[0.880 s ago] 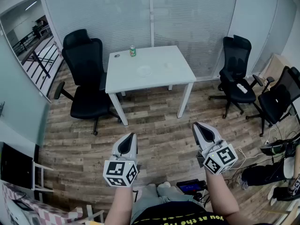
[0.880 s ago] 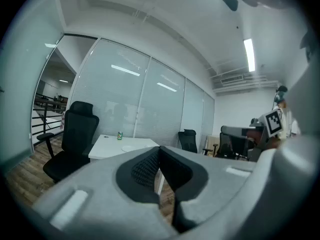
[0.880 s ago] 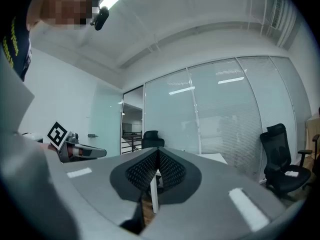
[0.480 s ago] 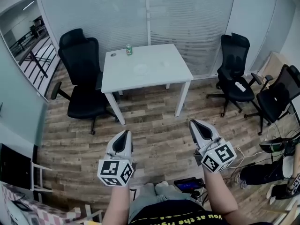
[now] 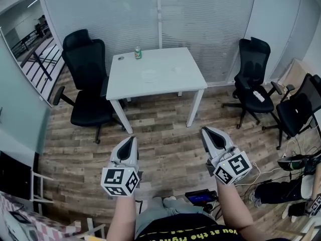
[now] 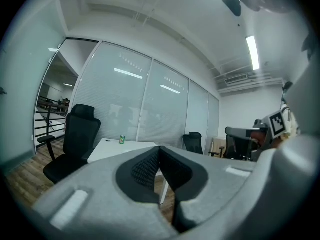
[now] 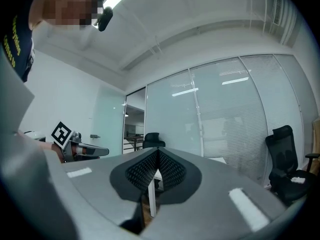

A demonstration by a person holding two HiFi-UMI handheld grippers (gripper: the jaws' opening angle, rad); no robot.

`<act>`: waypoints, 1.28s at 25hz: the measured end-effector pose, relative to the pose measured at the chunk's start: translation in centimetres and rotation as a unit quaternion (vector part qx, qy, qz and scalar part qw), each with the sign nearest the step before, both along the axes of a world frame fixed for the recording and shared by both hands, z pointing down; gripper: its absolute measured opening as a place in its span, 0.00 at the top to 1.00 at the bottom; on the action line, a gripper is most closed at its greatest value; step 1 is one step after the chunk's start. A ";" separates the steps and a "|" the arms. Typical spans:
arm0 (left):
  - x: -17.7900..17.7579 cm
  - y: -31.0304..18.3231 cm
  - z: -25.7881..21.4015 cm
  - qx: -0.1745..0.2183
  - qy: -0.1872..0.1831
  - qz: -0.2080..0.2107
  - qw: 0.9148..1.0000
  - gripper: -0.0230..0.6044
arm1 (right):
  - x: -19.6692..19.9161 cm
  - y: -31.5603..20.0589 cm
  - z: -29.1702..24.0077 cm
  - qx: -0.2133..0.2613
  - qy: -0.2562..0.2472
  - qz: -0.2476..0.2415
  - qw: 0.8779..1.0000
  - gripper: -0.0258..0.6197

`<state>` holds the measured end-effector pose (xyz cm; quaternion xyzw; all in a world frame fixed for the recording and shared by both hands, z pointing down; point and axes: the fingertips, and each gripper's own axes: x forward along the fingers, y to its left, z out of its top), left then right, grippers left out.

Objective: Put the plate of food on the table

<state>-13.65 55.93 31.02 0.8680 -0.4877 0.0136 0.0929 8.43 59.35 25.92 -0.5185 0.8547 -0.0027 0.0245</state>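
A white table (image 5: 175, 82) stands ahead by the glass wall, with a green can (image 5: 137, 53) at its back edge and a pale plate (image 5: 149, 75) near its middle; what lies on the plate is too small to tell. My left gripper (image 5: 132, 140) and right gripper (image 5: 205, 132) are held out over the wooden floor, well short of the table, both shut and empty. In the left gripper view the jaws (image 6: 159, 148) meet, with the table (image 6: 107, 151) and can (image 6: 121, 139) beyond. In the right gripper view the shut gripper (image 7: 158, 150) points toward a table leg (image 7: 151, 201).
A black office chair (image 5: 88, 84) stands at the table's left, another (image 5: 252, 79) to its right and a third (image 5: 301, 109) further right. Bags and cables (image 5: 281, 185) lie on the floor at lower right. A dark device (image 5: 200, 198) sits by my feet.
The head view has shifted a little, so the table sits slightly further left. Both grippers have drifted slightly left in the picture and stay shut.
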 end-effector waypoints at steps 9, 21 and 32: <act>0.3 -2.1 1.4 -0.010 -0.008 -0.016 1.000 0.96 | 1.6 -2.8 1.8 -0.014 -0.010 -0.001 1.000 0.95; 0.5 -10.7 3.2 -0.020 -0.003 -0.011 1.000 0.96 | 1.8 -10.1 3.5 -0.029 -0.002 0.007 1.000 0.95; 0.1 -24.8 3.6 -0.027 -0.002 -0.003 1.000 0.96 | 1.0 -23.3 4.0 -0.039 -0.002 0.013 0.999 0.95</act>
